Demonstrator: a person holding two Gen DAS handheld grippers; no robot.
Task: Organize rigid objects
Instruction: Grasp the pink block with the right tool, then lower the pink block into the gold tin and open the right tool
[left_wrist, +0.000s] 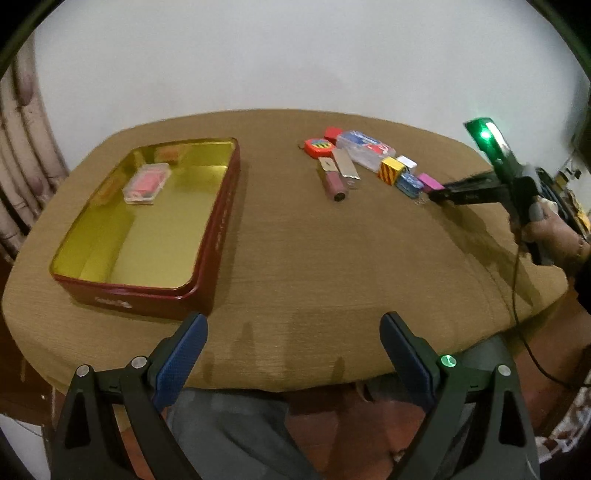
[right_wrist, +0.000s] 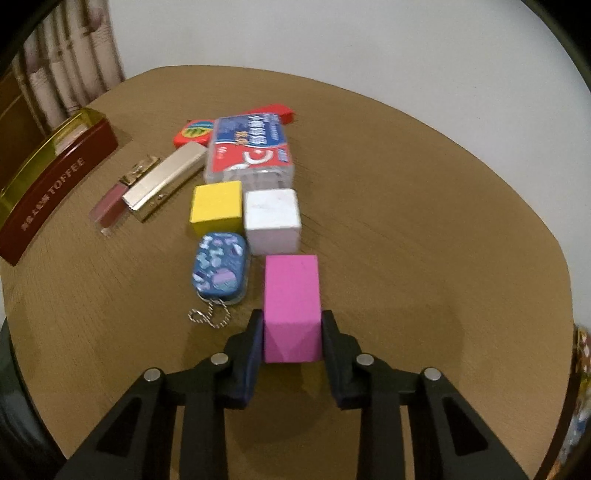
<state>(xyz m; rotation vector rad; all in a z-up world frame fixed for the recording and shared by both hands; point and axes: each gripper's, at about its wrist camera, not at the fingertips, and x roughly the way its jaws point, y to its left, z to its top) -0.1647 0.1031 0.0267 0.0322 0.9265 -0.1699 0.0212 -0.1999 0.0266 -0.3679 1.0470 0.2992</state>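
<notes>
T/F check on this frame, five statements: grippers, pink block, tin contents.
1. The right gripper has its fingers against both sides of the pink block. True.
2. The left gripper holds a yellow cube. False: it is open and holds nothing.
3. The red tin has its lid on. False: it is open, and a clear case lies inside.
4. The blue keychain tin lies beside the pink block. True.
5. The white cube is stacked on the yellow cube. False: they sit side by side.

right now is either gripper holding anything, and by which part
The right gripper is closed on the near end of the pink block, one finger on each side. The left gripper is open and holds nothing.
</notes>
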